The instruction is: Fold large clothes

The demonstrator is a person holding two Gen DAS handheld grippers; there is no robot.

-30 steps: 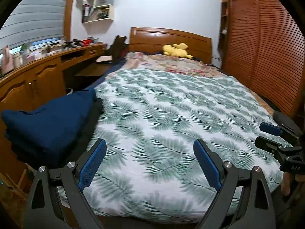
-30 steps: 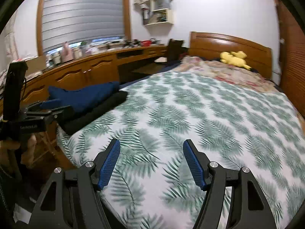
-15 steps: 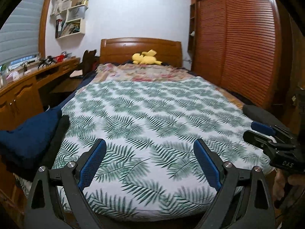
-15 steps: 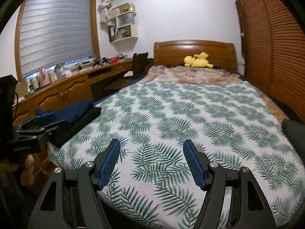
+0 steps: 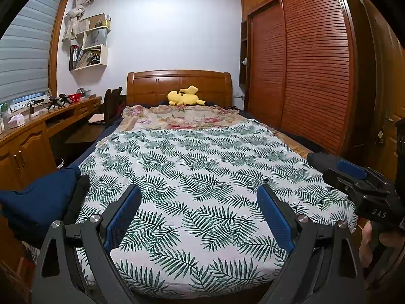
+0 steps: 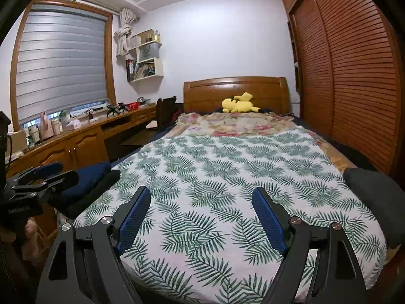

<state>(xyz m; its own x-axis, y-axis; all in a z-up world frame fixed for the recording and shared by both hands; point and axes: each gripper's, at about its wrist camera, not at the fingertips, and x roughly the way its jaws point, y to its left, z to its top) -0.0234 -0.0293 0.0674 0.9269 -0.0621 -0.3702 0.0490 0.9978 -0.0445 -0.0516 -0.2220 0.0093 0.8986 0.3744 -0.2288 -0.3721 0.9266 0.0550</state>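
Nearest, the left tongs (image 5: 198, 217) stand apart over the foot of the bed (image 5: 202, 286) at six o'clock, gripping nothing; the right tongs (image 6: 201, 217) are opening, equally bare. Beyond, at nine o'clock, blue clothes (image 5: 38, 200) sit piled on a black garment (image 5: 78, 195); a grey garment (image 6: 372, 190) lies at three. Likely these await folding or are already done; I cannot tell. A yellow toy (image 5: 184, 97) rests at twelve.

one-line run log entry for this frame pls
phase: pre-grasp | left gripper: open, empty | right gripper: opening, empty | leaf-print sheet: flat on bed, untouched
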